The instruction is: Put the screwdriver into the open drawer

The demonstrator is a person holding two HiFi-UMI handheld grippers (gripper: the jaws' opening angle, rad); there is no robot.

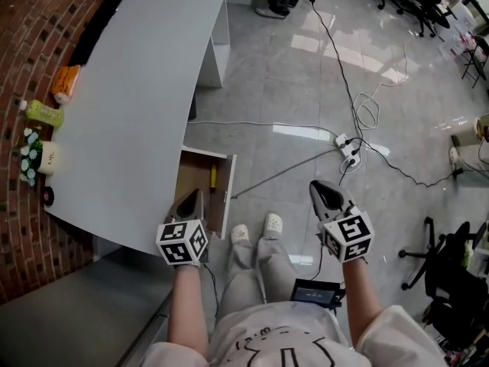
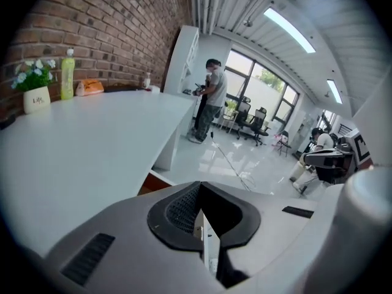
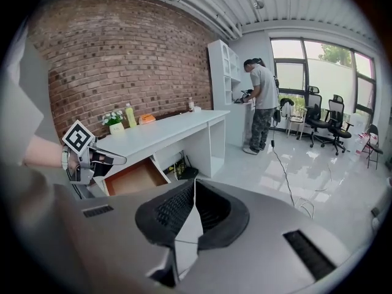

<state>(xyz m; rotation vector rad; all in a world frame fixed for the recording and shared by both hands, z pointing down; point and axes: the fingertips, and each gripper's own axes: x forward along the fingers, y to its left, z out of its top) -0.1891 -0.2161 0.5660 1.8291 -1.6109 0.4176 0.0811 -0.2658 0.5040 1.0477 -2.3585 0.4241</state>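
White desk (image 1: 145, 90) runs along the brick wall (image 1: 38, 29), cables (image 1: 334, 46) trail over the grey floor (image 1: 283, 82), and the drawer (image 1: 194, 180) stands pulled out under the desk edge. The yellow-handled screwdriver (image 1: 213, 177) lies inside it, by the right wall. Left gripper (image 1: 192, 196) hangs above the drawer's near end, jaws pressed together on nothing. Right gripper (image 1: 319, 188) is well apart to the right, jaws also together and empty.

Yellow-handled screwdriver (image 1: 213, 177) — lying inside open drawer (image 1: 192, 177).
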